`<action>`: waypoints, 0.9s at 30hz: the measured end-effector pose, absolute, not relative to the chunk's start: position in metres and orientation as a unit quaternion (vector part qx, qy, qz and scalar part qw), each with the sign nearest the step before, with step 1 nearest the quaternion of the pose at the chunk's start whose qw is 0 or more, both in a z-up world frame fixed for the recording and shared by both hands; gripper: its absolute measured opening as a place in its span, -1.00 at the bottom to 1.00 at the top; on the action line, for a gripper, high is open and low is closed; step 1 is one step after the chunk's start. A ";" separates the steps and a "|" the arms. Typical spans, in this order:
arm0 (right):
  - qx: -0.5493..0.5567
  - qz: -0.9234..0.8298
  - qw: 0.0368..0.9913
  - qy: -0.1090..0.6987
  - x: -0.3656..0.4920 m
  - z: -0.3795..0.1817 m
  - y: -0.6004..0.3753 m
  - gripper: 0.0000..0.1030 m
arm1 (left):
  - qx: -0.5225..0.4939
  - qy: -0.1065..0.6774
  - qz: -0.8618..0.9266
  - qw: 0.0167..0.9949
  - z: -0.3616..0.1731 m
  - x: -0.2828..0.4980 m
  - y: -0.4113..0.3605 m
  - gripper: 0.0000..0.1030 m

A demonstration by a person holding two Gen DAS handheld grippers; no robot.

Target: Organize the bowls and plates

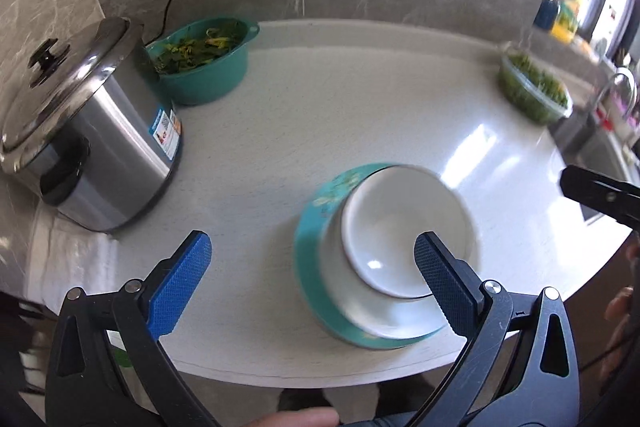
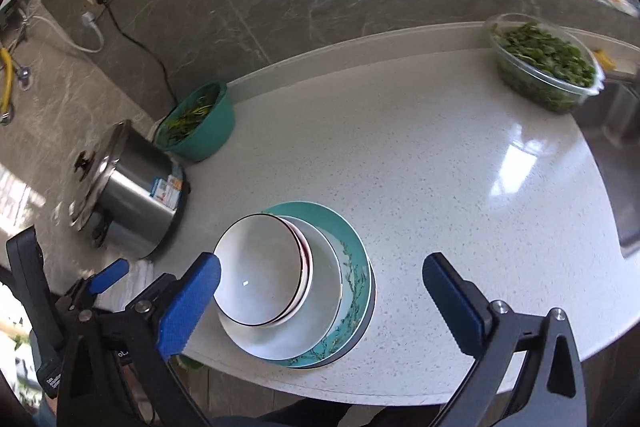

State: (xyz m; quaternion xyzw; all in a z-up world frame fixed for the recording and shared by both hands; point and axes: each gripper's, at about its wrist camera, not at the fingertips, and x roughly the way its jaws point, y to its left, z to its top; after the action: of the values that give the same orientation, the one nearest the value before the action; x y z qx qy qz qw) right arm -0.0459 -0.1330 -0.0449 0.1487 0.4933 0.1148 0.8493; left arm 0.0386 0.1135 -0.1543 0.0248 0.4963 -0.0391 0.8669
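Rice cooker [image 1: 92, 131] sticker [image 1: 168, 131] – print too small – unreadable

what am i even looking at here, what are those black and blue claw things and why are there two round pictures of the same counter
The claws are hand-held grippers, one in each of a person's hands; no robot arm is involved. Each carries a fisheye camera looking along its two blue-padded fingers, hence the round, bent pictures.

One picture is from the left gripper, the other from the right gripper. Both are open and hold nothing.

On the pale countertop sits a stack near the front edge: a white bowl on a white plate on a teal floral plate. Further back stand a steel cooker, a teal bowl of greens and a clear container of greens.
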 end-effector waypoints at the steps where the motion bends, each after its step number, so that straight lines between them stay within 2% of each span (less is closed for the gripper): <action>1: 0.156 0.101 0.849 0.494 -0.050 -0.046 -0.128 1.00 | 0.029 0.504 -0.047 0.862 -0.157 0.043 0.117 1.00; 10: 0.137 0.036 0.851 0.506 -0.064 -0.043 -0.108 1.00 | 0.026 0.519 -0.100 0.848 -0.158 0.058 0.125 1.00; 27: 0.116 0.012 0.848 0.517 -0.054 -0.047 -0.109 1.00 | 0.039 0.515 -0.086 0.852 -0.150 0.066 0.108 1.00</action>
State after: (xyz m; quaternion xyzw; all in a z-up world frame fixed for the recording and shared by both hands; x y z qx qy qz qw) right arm -0.0545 -0.1087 -0.0472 0.1159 0.5168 0.0118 0.8481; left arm 0.0659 0.1083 -0.1497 0.0390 0.5154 -0.0859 0.8517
